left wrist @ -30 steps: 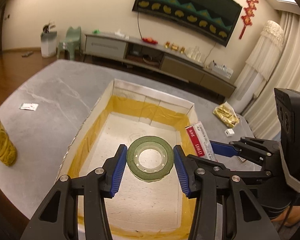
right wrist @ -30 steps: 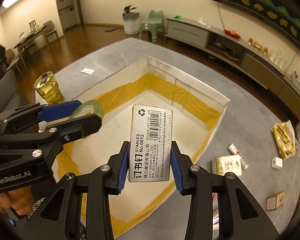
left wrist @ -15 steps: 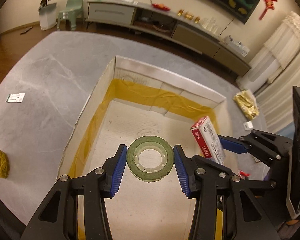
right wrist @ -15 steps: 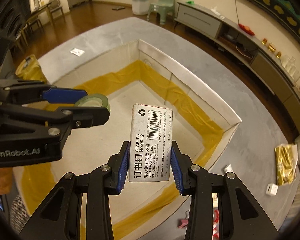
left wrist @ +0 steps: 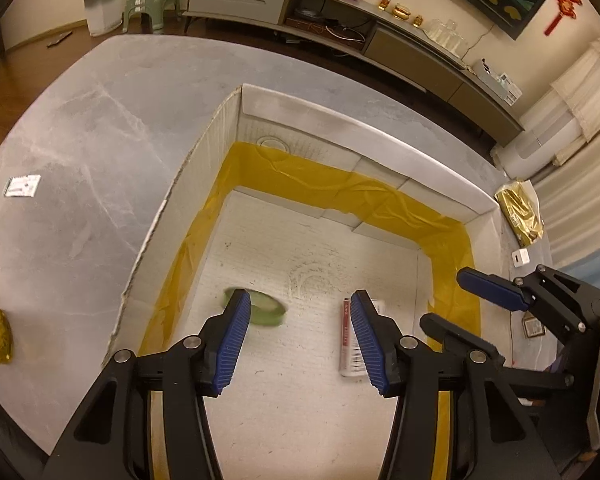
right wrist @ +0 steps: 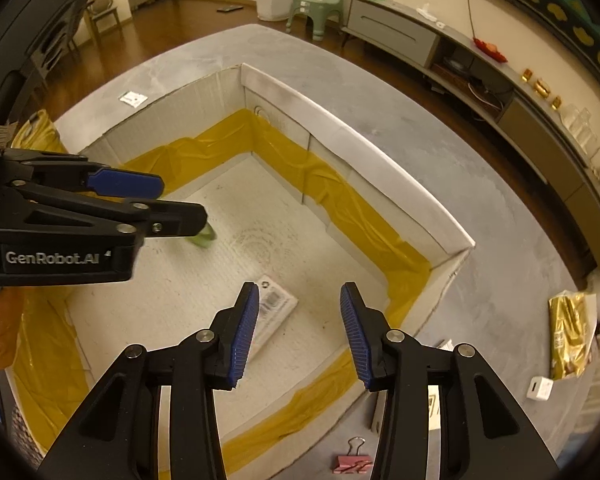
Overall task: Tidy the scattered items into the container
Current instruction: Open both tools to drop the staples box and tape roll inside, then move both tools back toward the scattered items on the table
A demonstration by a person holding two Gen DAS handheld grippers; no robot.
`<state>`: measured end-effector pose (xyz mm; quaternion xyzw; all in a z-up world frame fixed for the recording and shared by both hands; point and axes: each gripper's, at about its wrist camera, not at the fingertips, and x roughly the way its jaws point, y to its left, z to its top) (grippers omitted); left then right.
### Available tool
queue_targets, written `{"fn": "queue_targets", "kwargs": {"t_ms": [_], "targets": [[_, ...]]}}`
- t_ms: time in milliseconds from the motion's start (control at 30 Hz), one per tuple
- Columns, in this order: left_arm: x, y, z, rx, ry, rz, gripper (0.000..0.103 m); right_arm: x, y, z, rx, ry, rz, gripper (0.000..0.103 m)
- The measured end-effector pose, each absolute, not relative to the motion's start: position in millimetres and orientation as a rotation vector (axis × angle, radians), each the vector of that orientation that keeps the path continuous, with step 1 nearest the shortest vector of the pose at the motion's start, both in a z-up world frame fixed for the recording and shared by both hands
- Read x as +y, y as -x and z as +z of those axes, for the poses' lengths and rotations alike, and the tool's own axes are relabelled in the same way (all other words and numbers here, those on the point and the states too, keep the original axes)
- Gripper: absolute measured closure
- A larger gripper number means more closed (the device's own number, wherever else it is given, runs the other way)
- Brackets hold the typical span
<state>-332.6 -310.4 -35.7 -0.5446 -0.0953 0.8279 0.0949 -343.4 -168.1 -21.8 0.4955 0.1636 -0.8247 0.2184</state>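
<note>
Both tools hang over the open white cardboard box [left wrist: 380,148] with yellow tape lining its lower walls, which sits on the grey stone-patterned desk [left wrist: 100,128]. The left hand-held gripper [left wrist: 296,336] has its blue-padded jaws spread wide with nothing between them; below it the green ring of tape [left wrist: 266,312] shows blurred over the box floor, partly hidden behind the left finger — whether it is resting on the floor cannot be told. The right hand-held gripper [right wrist: 296,336] is likewise wide open and empty, and the white rectangular staples box [right wrist: 274,312] lies flat on the box floor just beyond its left finger; in the left view the same carton sits by the right finger, its red edge showing. Outside the container, on the desk to the right, lie a gold foil packet [right wrist: 572,336], a small white cube-shaped plug [right wrist: 540,389] and, nearer, a pink binder clip [right wrist: 352,462]. A small white sachet [left wrist: 22,186] lies on the far left — well apart from the box.
</note>
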Motion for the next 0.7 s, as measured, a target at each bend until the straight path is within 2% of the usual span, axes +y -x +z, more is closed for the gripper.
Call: {"fn": "queue_targets", "kwargs": {"t_ms": [167, 700], "targets": [[-310, 314, -20, -0.230, 1.584, 2.492, 0.044, -166, 328, -14, 0.411, -1.364, -2.278, 0.057], [-310, 239, 29, -0.119, 1.481, 2.556, 0.044, -169, 245, 18, 0.352, -1.334, -2.263, 0.057]]}}
